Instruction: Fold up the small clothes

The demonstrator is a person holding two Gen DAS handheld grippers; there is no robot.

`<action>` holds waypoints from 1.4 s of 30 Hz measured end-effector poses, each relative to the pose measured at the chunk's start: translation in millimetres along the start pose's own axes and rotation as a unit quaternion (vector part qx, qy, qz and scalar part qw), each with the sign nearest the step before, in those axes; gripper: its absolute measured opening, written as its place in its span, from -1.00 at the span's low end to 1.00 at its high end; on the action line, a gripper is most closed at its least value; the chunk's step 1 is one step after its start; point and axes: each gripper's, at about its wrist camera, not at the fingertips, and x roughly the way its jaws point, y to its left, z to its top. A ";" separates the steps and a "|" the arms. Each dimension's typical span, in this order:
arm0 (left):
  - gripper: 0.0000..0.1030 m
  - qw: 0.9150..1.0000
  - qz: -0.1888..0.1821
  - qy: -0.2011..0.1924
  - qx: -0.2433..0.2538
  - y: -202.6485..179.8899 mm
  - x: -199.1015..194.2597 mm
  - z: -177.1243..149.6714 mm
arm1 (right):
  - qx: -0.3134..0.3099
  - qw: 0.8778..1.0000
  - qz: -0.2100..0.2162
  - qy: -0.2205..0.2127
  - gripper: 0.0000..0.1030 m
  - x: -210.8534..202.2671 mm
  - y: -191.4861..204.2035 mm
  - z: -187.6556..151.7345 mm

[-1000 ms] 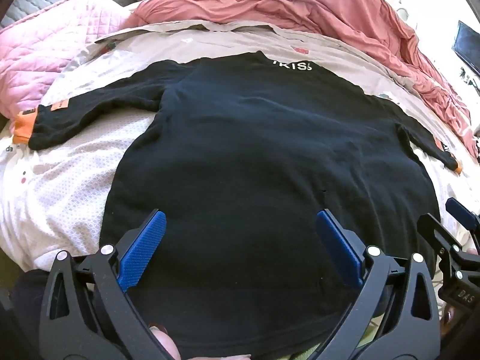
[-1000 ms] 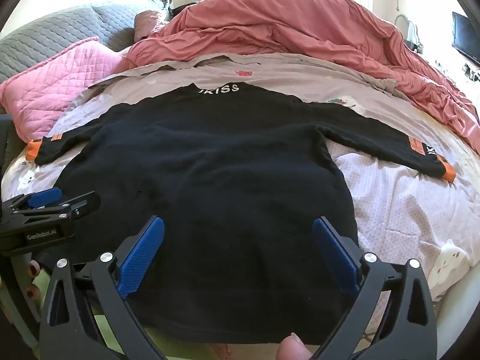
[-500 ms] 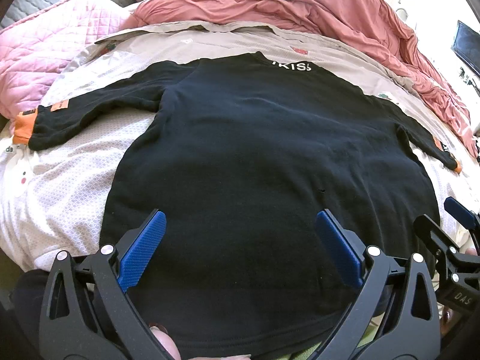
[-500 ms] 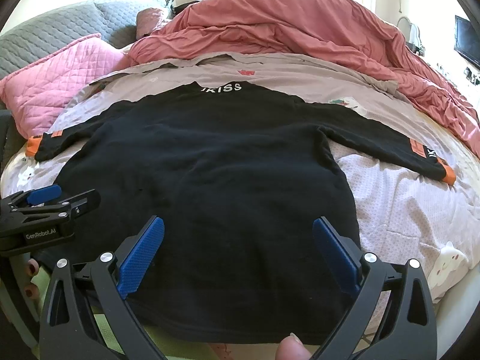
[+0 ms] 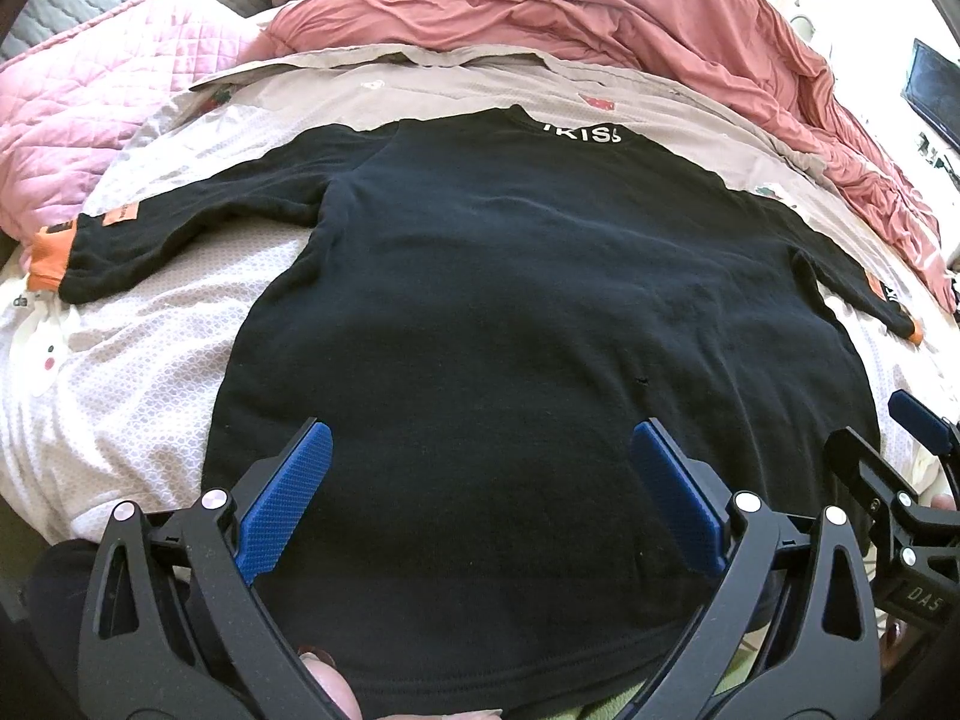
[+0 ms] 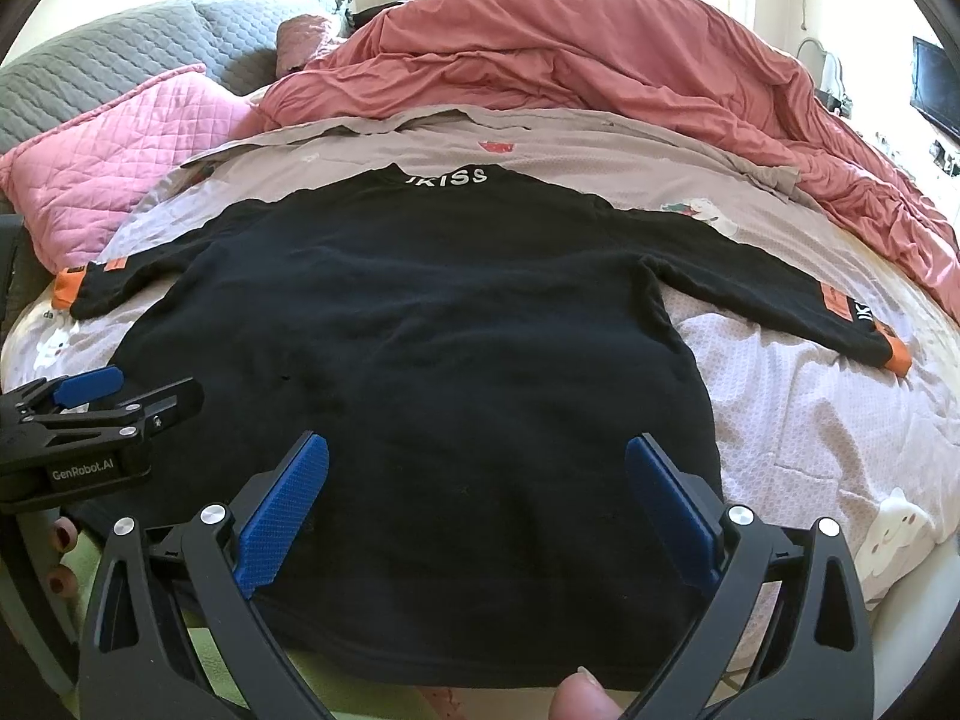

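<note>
The black long-sleeved top (image 6: 420, 348) lies spread flat on the patterned bed sheet (image 6: 798, 420), neck away from the camera with white lettering at the collar (image 6: 445, 177), both sleeves stretched out to the sides and ending in orange cuffs, one at the left (image 5: 51, 252) and one at the right (image 6: 897, 357). Nothing is folded so far, by the look of it: no sleeve turned in, no hem brought up, so the whole fold is still to do. The left gripper (image 5: 480, 504) hovers over the near hem with its blue pads wide apart and nothing between them; the right gripper (image 6: 477, 504) does the same a little further right, also spread wide and empty. Each one shows at the edge of the other's view, so they sit side by side near the hem. Around the top: a rumpled rose-red duvet (image 6: 600, 54) bunched across the far side of the bed, a pink quilted pillow (image 6: 120, 144) at far left, a grey quilted headboard (image 6: 120, 54) behind it. The duvet sits well clear of the sleeves, so nothing seems to block the fold; only the soft, wrinkling sheet could drag along.
</note>
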 end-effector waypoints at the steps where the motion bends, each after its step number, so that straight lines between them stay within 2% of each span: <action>1: 0.82 1.000 0.000 0.000 0.000 -0.6 -0.4 0.2 | 0.000 1.000 0.000 0.000 0.92 0.0 0.0 0.0; 26: 0.82 1.000 0.005 0.000 0.002 -2.3 -0.4 2.2 | 0.012 1.000 -0.002 -0.012 0.92 -0.8 -10.4 7.8; 42: 0.82 1.000 0.015 0.000 0.009 -7.8 11.5 31.6 | 0.048 0.998 -0.024 -0.027 0.92 13.9 -55.5 28.3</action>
